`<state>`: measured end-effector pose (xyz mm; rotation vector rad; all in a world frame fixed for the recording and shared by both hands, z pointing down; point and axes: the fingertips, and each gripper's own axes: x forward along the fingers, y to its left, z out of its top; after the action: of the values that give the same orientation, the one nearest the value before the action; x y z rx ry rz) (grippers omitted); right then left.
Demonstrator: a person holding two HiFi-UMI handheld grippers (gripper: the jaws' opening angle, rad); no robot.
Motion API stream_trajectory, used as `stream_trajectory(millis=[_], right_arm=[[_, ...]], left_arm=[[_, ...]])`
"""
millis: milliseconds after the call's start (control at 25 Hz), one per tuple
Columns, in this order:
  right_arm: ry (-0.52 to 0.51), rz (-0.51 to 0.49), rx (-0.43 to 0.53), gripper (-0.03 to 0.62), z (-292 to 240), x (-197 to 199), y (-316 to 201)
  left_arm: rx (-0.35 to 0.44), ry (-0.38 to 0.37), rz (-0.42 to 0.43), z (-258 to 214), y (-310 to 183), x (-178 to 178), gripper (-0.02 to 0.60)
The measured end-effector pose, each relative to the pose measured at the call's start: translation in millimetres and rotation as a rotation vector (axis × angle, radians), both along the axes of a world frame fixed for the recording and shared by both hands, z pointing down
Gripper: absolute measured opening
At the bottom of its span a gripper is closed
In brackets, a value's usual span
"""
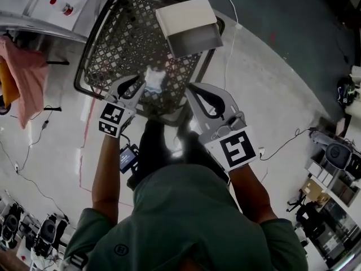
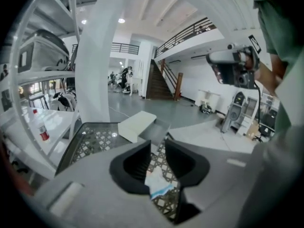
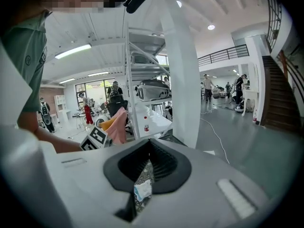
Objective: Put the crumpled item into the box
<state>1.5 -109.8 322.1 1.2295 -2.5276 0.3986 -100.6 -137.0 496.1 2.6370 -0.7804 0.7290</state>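
The black lattice-top table (image 1: 121, 38) carries everything you need. The white box (image 1: 189, 27) stands open at its far edge, well apart from the target.

Your left hand-held gripper (image 2: 157, 148) has its jaws apart with nothing pressed between them. Through the gap you see the crumpled item lying on the mesh just past the tips. Your right hand-held gripper (image 3: 150, 146) has its jaws closed tip to tip on nothing. It hangs near the table edge, to the right of the item.

The crumpled item (image 1: 154, 79) sits on the lattice near your side of the table, just beside the left gripper's inner jaw. It looks like a wad of white paper or thin wrapper with a streak of blue. You can expect it to be very light, soft and springy, and not fragile. It will probably flatten under the pads rather than resist, so a light squeeze may let it slide out. Take it across its thickest middle, with one jaw on each side, rather than by a loose corner that could tear or unfold. Keep the tips from catching in the mesh holes beneath it.

No brand or legible writing shows on the item or the box. The only markings are the square black-and-white patterns on the gripper cubes.
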Motion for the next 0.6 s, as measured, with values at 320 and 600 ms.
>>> stream_trajectory(millis=[320,600], right_arm=[[0.000,0.009,-0.037,0.006,26.8,-1.3,-1.5],[0.004,0.016,-0.073,0.006,45.1,1.1,1.7]], left_arm=[[-0.102,-0.044,-0.028,65.6,-3.3,-15.3,0.136],[-0.175,-0.078,-0.047,111.3,-1.9,-24.3,0.158]])
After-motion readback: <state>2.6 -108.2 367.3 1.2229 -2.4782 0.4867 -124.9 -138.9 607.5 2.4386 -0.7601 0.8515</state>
